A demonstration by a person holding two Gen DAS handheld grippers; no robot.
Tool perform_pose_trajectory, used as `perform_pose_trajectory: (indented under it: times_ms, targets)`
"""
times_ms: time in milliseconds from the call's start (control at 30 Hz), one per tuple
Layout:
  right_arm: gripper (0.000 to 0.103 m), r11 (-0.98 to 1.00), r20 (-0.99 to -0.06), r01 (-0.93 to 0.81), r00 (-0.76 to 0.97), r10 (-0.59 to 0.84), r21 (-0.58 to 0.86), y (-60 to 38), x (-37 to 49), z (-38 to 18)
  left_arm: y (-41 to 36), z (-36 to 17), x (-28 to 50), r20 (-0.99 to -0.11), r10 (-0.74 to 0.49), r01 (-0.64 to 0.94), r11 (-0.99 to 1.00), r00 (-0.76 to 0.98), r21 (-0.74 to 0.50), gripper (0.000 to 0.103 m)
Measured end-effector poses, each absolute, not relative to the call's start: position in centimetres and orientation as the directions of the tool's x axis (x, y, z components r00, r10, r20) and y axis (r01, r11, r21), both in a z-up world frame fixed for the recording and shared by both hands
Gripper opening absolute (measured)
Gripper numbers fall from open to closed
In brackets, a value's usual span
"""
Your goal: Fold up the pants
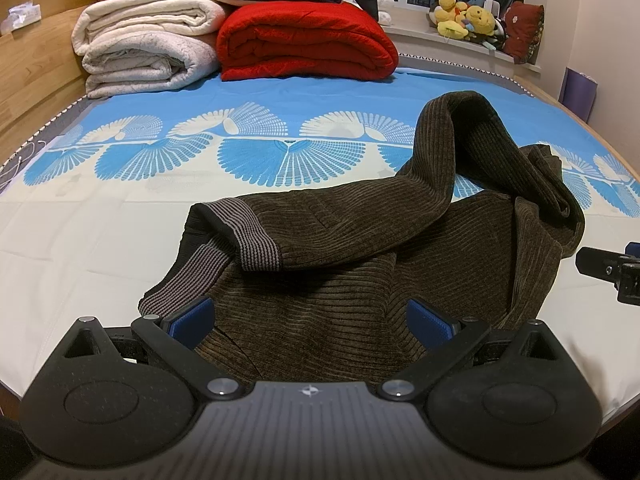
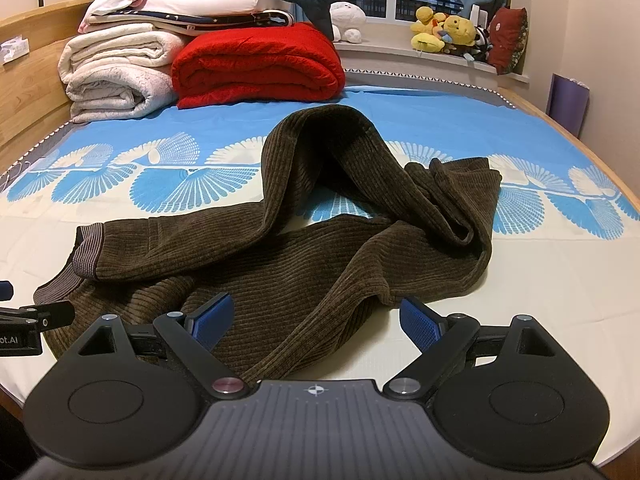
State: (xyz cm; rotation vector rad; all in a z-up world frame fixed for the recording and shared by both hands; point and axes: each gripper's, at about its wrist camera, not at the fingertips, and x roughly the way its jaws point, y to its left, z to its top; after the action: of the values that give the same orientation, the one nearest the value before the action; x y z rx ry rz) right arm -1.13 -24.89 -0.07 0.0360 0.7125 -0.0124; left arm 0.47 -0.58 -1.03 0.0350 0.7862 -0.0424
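Note:
Brown corduroy pants (image 1: 360, 248) lie crumpled on the bed, their striped waistband (image 1: 248, 236) at the left and the legs humped up at the back right. My left gripper (image 1: 310, 322) is open just above the near part of the pants, its blue pads (image 1: 192, 320) on either side of the cloth, holding nothing. In the right wrist view the same pants (image 2: 304, 248) spread ahead, waistband (image 2: 86, 254) at the left. My right gripper (image 2: 316, 320) is open over the near edge of the cloth, empty.
The bed sheet (image 1: 100, 240) is cream near me and blue patterned farther back. Folded white blankets (image 1: 144, 48) and a red blanket (image 1: 304, 40) are stacked at the head. Plush toys (image 2: 452, 32) sit on the windowsill. A wooden bed frame (image 1: 28, 76) runs along the left.

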Motion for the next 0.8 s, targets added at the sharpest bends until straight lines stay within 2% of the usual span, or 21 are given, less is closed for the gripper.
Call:
perform_pose_trajectory:
  times_ms: [800]
  targets:
    - [0.090,0.998,-0.648,0.026,0.762,0.015,0.054,-25.03,-1.33,0.23,-0.68,-1.16,0.37,-0.705,-0.032,0.058,0.998,0.708,0.012,0.102]
